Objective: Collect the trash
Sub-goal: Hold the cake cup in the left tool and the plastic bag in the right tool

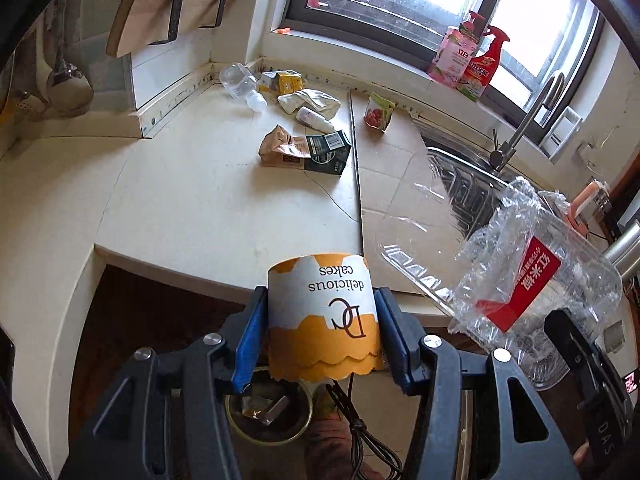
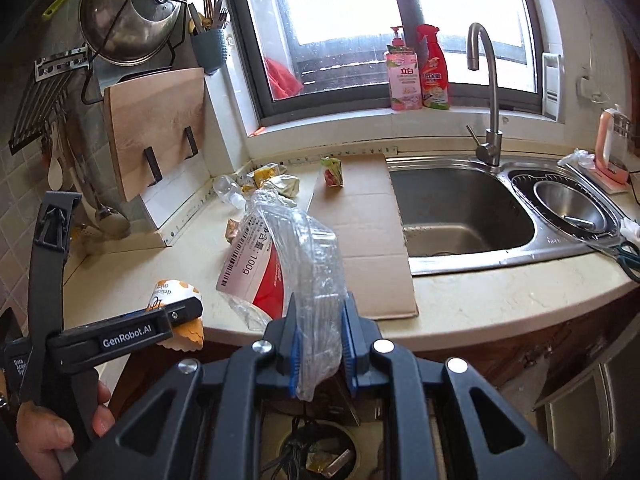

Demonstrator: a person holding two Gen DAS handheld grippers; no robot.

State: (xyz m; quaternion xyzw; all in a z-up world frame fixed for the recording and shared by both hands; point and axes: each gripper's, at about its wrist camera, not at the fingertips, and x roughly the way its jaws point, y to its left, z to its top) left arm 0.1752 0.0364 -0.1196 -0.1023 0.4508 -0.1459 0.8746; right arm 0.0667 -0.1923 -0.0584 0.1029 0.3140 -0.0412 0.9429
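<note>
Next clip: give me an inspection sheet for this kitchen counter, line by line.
Surface: cream countertop, flattened cardboard sheet beside the sink.
Job's things: paper cake cup; crumpled clear plastic tray; bin on the floor below.
Clutter: plastic bottle, yellow carton, brown paper bag, dark carton, red-green pouch.
Grippers: left gripper shut on the cake cup; right gripper shut on the plastic tray.
Cables: black cable hanging under the left gripper.
Surroundings: window, faucet, two detergent bottles, cutting board.
</note>
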